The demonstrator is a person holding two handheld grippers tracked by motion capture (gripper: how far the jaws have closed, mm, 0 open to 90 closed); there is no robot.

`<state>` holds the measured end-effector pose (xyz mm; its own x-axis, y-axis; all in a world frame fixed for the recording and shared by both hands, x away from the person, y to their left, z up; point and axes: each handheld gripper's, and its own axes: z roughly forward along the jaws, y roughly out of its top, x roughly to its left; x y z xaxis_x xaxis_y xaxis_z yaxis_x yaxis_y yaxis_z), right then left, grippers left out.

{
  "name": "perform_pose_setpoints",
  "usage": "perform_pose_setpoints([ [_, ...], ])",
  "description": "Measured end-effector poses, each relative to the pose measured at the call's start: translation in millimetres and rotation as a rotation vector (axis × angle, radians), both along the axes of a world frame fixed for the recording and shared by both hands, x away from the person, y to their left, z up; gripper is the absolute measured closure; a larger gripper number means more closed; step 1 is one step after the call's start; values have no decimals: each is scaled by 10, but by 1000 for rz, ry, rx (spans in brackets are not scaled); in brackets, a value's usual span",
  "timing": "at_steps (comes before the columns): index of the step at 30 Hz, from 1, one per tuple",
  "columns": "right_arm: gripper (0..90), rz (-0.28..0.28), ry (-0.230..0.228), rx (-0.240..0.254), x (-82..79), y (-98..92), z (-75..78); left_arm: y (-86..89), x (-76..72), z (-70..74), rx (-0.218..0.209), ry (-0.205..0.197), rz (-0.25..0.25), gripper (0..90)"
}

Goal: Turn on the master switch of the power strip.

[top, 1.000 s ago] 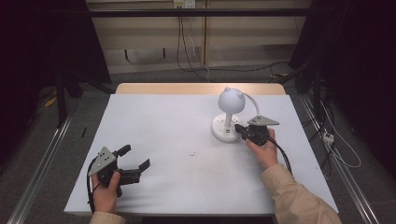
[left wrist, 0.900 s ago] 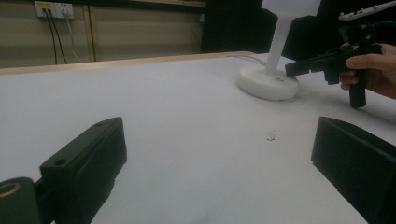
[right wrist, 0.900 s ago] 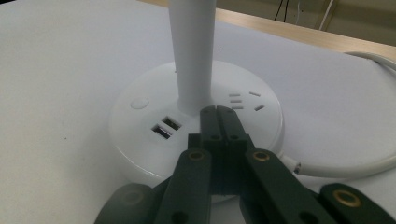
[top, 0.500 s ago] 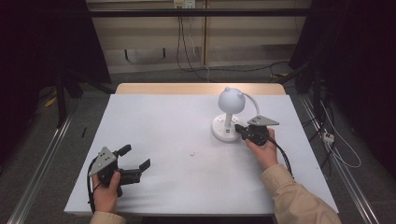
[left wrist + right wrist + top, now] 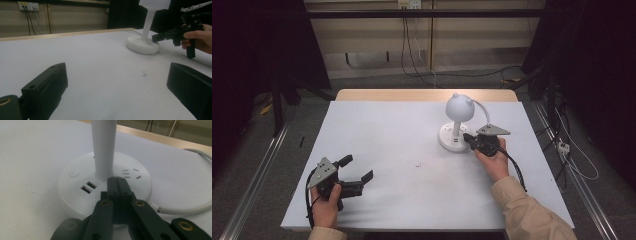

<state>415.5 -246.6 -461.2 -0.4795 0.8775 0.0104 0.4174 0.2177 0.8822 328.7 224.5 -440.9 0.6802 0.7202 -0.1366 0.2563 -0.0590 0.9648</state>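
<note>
White table (image 5: pixel 392 125): bare, no writing legible. White desk lamp (image 5: pixel 458 107) stands right of centre, far half; round base (image 5: pixel 75 192) carries two USB ports (image 5: pixel 88 187), round button (image 5: pixel 73 174), socket slots (image 5: pixel 130 173); no brand visible. Right gripper (image 5: pixel 116 180): jaws clenched together, empty, tips over base top at foot of stem. Left gripper (image 5: pixel 357 170): jaws spread wide, empty, near front left corner.

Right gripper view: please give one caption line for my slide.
Shut right tongs resting over the round white lamp base, beside its stem, USB ports and button.
</note>
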Motion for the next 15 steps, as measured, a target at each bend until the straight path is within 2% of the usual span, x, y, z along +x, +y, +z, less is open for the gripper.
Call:
perform_pose_setpoints([
  [11, 900, 0, 2, 8, 3, -5, -4, -7, 5, 0, 0, 0, -2, 31],
  [15, 900, -4, 2, -5, 0, 6, 0, -8, 5, -1, 0, 0, -2, 31],
])
